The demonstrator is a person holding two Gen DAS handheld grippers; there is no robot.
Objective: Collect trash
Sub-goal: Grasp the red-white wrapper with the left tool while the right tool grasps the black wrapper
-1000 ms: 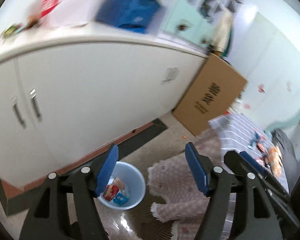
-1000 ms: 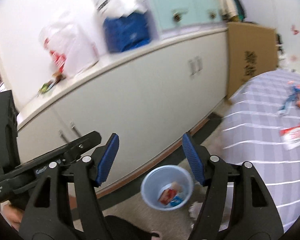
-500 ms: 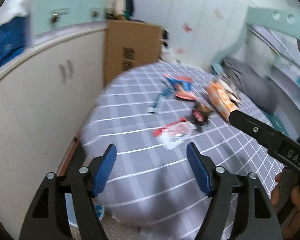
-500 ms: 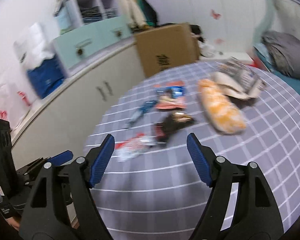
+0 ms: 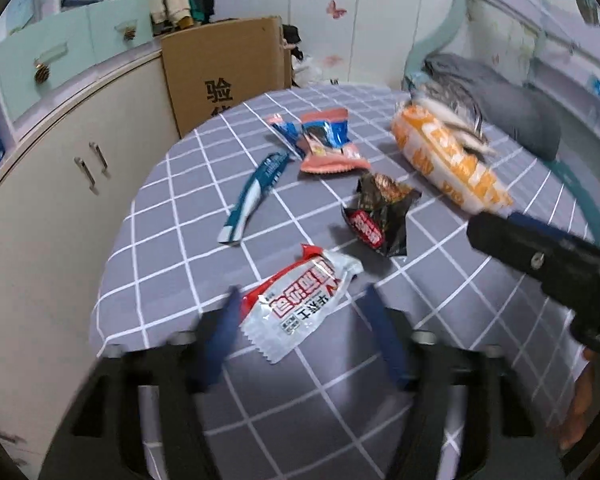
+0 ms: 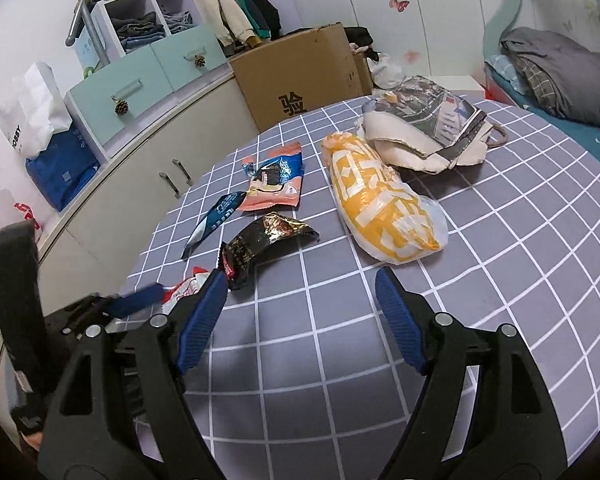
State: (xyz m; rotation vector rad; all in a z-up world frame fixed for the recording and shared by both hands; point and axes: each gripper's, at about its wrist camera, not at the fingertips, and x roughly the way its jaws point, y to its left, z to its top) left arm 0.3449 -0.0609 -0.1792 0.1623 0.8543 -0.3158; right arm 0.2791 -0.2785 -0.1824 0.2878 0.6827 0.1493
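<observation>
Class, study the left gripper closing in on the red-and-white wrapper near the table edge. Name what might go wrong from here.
1. The red-and-white wrapper lies flat on the tablecloth, so the open left gripper may pinch cloth along with it, or slide off the thin film.
2. The wrapper sits close to the table edge; a nudge might push it off.
3. The right gripper hovers close by, open, near the black wrapper; the two tools could bump.

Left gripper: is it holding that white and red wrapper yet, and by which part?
No. The left gripper is open, its jaws either side of the white and red wrapper on the table, not closed on it. The right gripper is open and empty.
</observation>
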